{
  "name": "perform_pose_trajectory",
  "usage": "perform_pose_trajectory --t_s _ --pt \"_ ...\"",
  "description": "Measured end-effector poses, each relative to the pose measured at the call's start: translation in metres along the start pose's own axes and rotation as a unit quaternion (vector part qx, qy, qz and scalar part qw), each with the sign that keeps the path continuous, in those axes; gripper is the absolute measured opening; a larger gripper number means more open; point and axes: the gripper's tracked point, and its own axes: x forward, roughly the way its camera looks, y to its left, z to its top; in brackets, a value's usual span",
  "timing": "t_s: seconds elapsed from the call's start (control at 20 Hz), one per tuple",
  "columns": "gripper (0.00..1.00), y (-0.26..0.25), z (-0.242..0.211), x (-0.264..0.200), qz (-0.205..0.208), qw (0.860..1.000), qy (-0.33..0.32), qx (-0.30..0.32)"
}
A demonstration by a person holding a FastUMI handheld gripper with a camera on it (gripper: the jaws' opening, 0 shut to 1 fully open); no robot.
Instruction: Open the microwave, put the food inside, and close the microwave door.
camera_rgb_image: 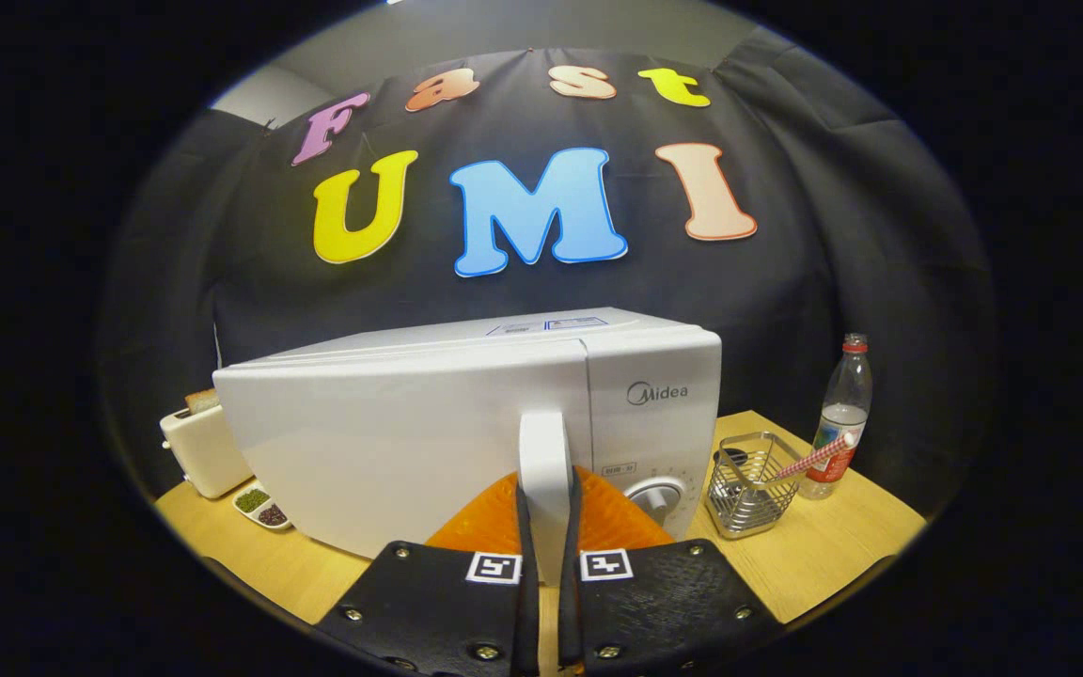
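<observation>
So the claw is pinched tight on the microwave door handle, which stands upright dead ahead between the fingers. Door looks hinged on the far left, so I'd guess the pull swings leftward.
</observation>
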Motion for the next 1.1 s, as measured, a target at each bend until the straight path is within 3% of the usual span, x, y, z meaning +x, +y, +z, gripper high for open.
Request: perform_pose_trajectory --t_s 0.15,0.4,0.8,1.1 --pt "0.08 0.003 0.000 -0.021 -0.010 1.000 -0.009 -0.022" --pt "0.08 0.025 -0.014 -0.078 0.014 0.999 -0.014 -0.029" --pt "0.08 0.083 -0.035 -0.153 0.109 0.993 -0.026 -0.037" --pt "0.08 0.155 -0.054 -0.213 0.174 0.982 -0.034 -0.061"
